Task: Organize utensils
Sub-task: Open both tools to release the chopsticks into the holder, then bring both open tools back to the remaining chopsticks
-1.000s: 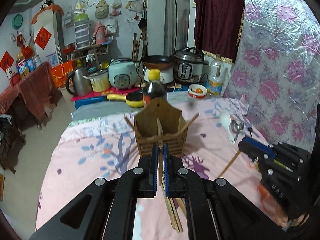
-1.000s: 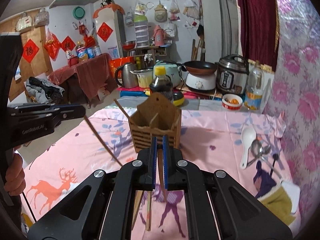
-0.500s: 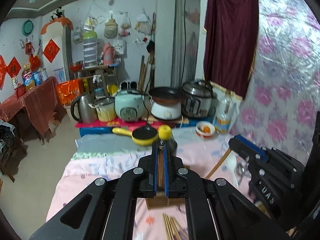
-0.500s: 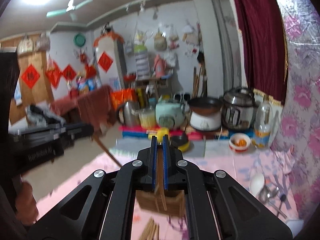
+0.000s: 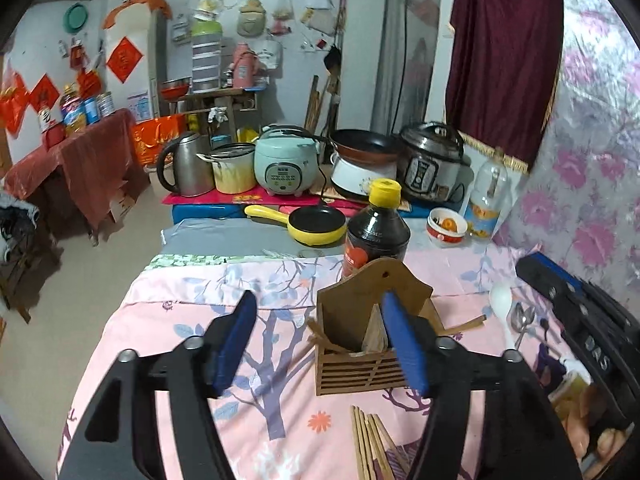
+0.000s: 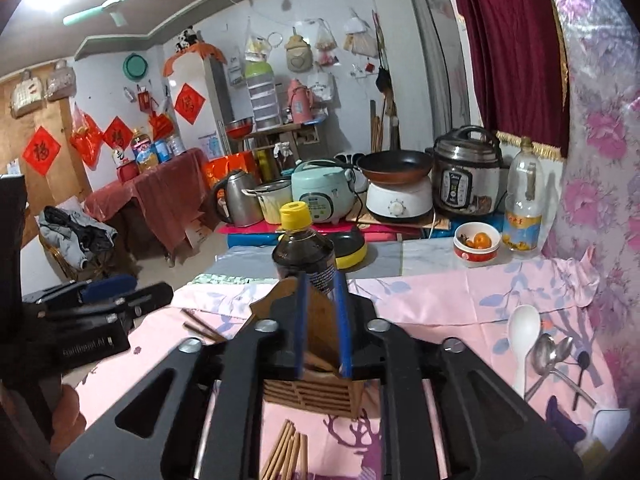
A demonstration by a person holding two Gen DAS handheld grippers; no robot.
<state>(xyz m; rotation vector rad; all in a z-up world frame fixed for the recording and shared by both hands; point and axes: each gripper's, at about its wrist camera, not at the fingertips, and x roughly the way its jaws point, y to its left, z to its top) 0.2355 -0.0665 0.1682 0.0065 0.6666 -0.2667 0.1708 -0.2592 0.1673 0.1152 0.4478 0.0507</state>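
A wooden utensil holder (image 5: 372, 344) stands on the pink tablecloth (image 5: 180, 320) with chopsticks (image 5: 464, 325) leaning out of it. My left gripper (image 5: 320, 340) hovers just left of the holder, its jaws opening wide with nothing between them. My right gripper (image 6: 322, 324) is directly over the holder (image 6: 312, 392), its jaws opening a little, with no chopstick between the pads. Loose chopsticks (image 5: 368, 440) (image 6: 288, 452) lie in front of the holder. A white spoon (image 6: 522, 336) and metal spoons (image 6: 552, 352) lie to the right.
A dark sauce bottle (image 5: 376, 232) stands right behind the holder. A yellow pan (image 5: 316, 226), a small bowl (image 5: 446, 226) and cookers sit at the far end. The floral wall (image 5: 600, 160) hems in the right side. A hand (image 6: 68, 408) holds the left gripper.
A second ago each gripper was shut on a chopstick low over the table. Both rose over the holder. Now both sets of jaws stand apart, empty, and more sticks lean in the holder.
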